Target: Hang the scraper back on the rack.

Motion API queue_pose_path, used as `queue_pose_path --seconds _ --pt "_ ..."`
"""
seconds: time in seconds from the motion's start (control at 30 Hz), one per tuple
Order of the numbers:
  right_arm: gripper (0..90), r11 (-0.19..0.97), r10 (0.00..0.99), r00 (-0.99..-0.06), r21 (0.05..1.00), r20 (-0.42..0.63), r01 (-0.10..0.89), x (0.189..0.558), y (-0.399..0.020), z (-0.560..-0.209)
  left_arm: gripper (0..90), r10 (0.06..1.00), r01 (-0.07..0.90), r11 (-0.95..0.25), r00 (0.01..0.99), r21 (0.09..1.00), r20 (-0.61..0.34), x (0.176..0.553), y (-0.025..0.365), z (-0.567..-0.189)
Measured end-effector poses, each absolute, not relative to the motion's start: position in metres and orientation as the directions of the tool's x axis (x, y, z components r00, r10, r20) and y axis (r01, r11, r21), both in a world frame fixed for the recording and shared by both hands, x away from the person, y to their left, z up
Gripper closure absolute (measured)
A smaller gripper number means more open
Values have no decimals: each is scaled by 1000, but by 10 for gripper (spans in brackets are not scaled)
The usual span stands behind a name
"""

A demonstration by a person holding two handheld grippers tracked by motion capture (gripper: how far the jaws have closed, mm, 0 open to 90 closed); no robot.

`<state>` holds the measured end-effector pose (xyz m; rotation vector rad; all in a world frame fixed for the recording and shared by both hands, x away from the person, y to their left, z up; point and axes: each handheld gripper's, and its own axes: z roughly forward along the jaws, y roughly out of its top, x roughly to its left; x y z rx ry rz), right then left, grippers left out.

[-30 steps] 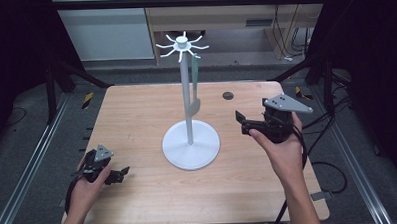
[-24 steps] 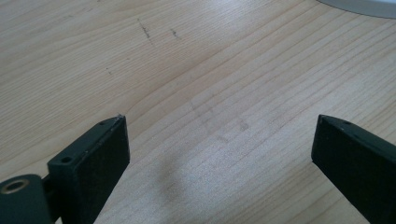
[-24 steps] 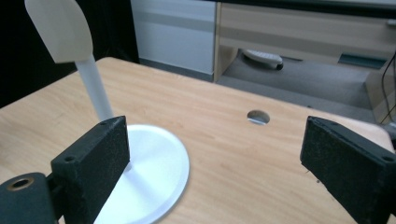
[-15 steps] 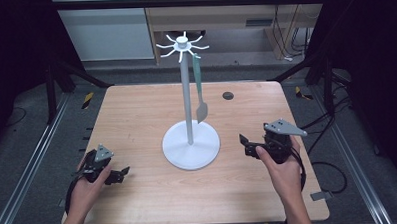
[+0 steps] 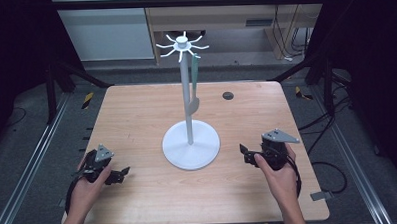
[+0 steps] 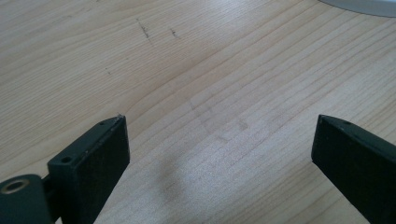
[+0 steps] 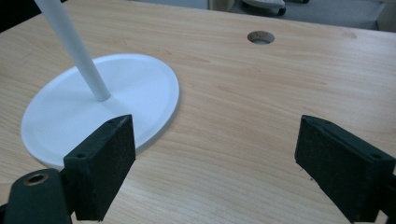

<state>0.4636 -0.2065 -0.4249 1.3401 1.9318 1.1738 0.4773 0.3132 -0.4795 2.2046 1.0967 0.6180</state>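
Observation:
A white stand point(image 5: 188, 112) with a round base point(image 5: 192, 150) and spoked hooks at its top rises at the table's middle. A pale green utensil point(image 5: 193, 87) hangs from one hook beside the pole. My left gripper point(image 5: 119, 173) rests low at the front left, open, with bare wood between its jaws point(image 6: 219, 154). My right gripper point(image 5: 245, 154) sits low at the front right, just right of the base, open and holding nothing point(image 7: 215, 154). The right gripper view has the base point(image 7: 126, 88) and pole point(image 7: 74, 51) at its left.
The wooden table point(image 5: 136, 114) has a dark round cable hole point(image 5: 228, 95) behind the stand, which is point(image 7: 260, 37) in the right gripper view. Metal rails run along both sides. Cabinets and cables lie beyond the far edge.
My right gripper has come down and toward the front edge, from raised beside the stand to low over the table. The left gripper has stayed put.

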Motion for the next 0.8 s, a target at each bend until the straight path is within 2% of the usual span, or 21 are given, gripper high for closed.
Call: queue_pose_path --seconds 0.33,0.8 --pt "85 111 926 -364 851 98 513 478 -210 -442 40 821 545 -485 554 684 140 477 313 -480" --pt "125 71 942 -308 822 131 566 483 -214 -473 40 821 545 -483 554 685 138 478 312 -480"
